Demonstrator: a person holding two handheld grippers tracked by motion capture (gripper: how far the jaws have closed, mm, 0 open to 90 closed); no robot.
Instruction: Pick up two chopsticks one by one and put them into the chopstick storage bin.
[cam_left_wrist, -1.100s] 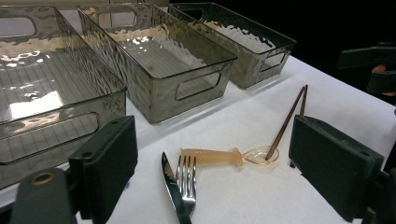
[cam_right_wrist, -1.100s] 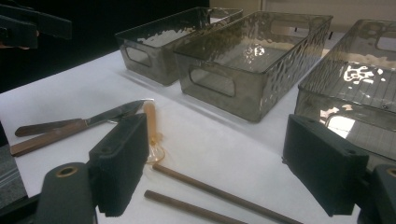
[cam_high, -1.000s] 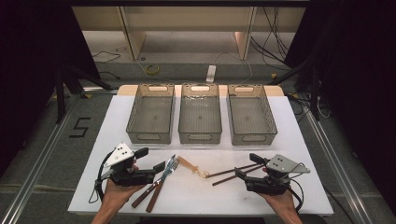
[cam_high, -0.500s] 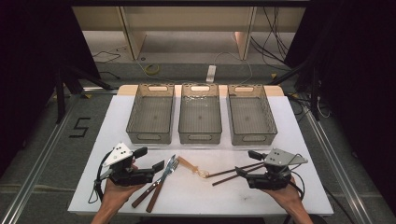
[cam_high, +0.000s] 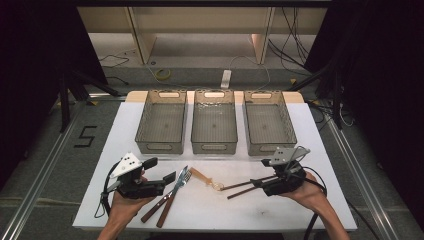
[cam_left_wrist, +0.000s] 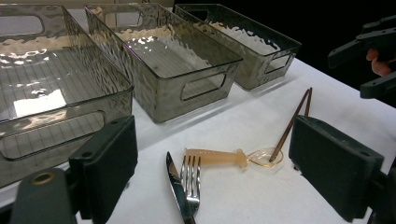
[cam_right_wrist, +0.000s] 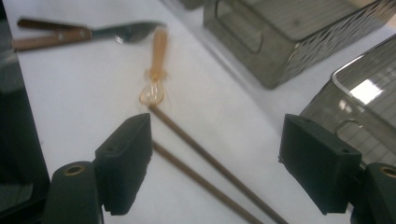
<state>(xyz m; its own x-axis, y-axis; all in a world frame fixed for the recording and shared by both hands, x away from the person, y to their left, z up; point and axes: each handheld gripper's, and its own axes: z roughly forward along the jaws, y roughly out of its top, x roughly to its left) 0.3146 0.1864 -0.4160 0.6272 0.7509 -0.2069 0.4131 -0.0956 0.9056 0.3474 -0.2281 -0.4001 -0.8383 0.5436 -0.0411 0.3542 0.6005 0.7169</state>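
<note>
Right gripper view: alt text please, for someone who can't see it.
An open right gripper hovers over a pair of brown chopsticks on a white table. Beyond them lie an amber plastic spoon and a wooden-handled knife and fork, with clear grey bins at the right.

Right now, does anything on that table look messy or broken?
Nothing looks broken or spilled. The knife, fork, amber spoon and chopsticks lie loose at odd angles on the table; one chopstick tip rests at the spoon's bowl. The three bins stand empty in a straight row.
</note>
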